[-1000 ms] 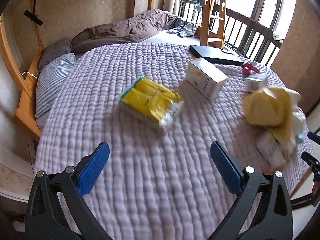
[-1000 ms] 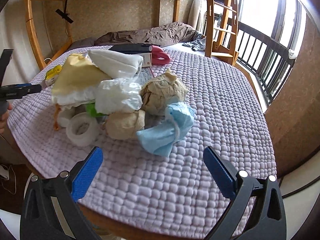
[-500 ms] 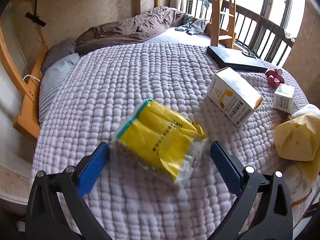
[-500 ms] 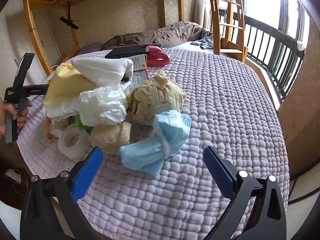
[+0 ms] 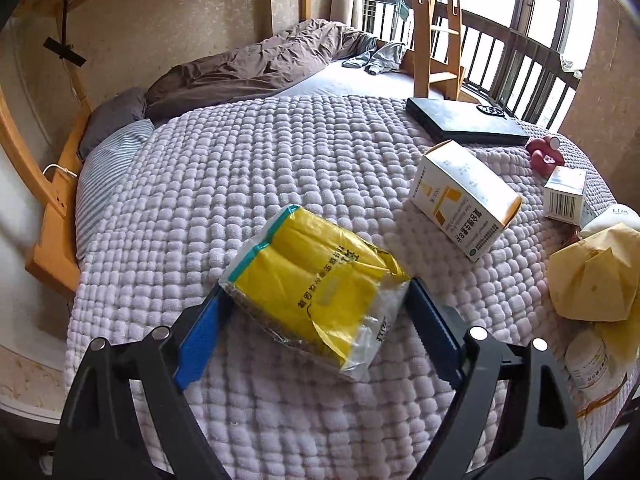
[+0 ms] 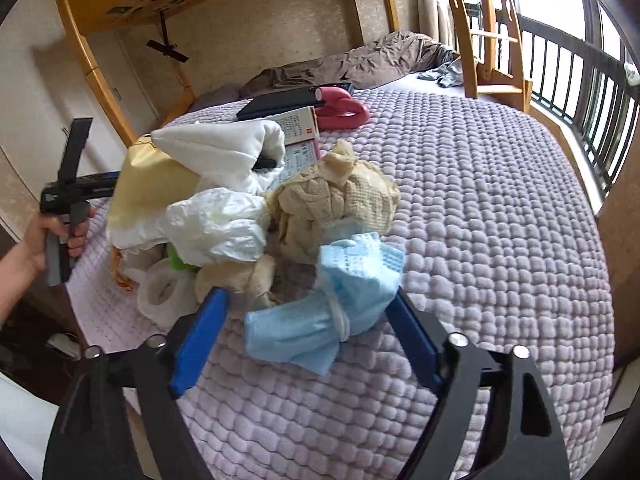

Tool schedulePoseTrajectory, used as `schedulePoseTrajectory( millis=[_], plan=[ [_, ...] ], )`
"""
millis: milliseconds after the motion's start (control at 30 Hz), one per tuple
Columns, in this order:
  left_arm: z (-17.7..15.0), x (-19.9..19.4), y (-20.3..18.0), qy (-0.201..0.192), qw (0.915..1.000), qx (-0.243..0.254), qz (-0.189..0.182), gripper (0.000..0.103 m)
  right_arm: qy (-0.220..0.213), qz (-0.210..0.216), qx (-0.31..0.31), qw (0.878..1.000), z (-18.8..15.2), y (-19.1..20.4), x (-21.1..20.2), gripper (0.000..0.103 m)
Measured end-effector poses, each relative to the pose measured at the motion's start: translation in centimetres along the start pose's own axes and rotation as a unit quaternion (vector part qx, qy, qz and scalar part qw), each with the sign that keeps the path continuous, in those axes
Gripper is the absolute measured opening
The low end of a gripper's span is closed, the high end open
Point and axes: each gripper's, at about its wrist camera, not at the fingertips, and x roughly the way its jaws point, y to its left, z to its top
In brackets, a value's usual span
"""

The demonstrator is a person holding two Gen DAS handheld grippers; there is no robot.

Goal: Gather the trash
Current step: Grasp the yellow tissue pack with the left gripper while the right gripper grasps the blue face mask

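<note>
A yellow plastic packet [image 5: 316, 292] lies on the lilac quilt [image 5: 260, 176]. My left gripper [image 5: 315, 286] straddles it, jaws closing, and both blue pads [image 5: 200, 336] touch its two sides. In the right wrist view a crumpled light-blue face mask [image 6: 332, 304] lies at the near edge of a trash pile. My right gripper [image 6: 309, 293] is around the mask with its jaws closing. The right pad [image 6: 412, 340] meets the mask, while a gap still shows at the left pad. A hand [image 6: 36, 240] holds the left gripper's handle at the far left.
Trash pile: beige crumpled wad [image 6: 336, 200], white plastic bag [image 6: 220, 224], tape roll [image 6: 160, 292], yellow paper bag [image 5: 592, 280], white bottle [image 5: 592, 368]. A white-and-orange box [image 5: 464, 200], small barcode box [image 5: 564, 192], black flat case [image 5: 464, 120] and pink object [image 6: 340, 108] lie beyond. Wooden ladder and railing stand at the back right.
Both grippers moved forward over the quilt, the left onto the yellow packet, the right onto the blue mask. Both pairs of jaws have narrowed from wide open.
</note>
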Motion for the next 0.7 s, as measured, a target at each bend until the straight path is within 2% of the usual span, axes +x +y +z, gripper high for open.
schedulePoseTrajectory(
  millis=[267,333,500,700],
  plan=[
    [-0.3,-0.4,0.1,0.001,1.0,-0.001,-0.003,0.088,0.019,0.012,-0.017,1.0,-0.9,0.7,-0.3,0.073],
    [-0.4,-0.5,0.2,0.001,1.0,0.0,-0.005,0.088,0.026,-0.003,-0.034,0.999,-1.4,1.0,-0.4,0.073],
    [-0.5,-0.7,0.3,0.002,1.0,0.002,-0.005,0.088,0.023,-0.045,-0.059,0.997,-1.4,1.2,0.1,0.084],
    [-0.4,-0.8,0.2,0.003,1.0,0.005,-0.005,0.088,0.026,-0.07,-0.107,0.991,-0.8,2.4,1.1,0.085]
  ],
)
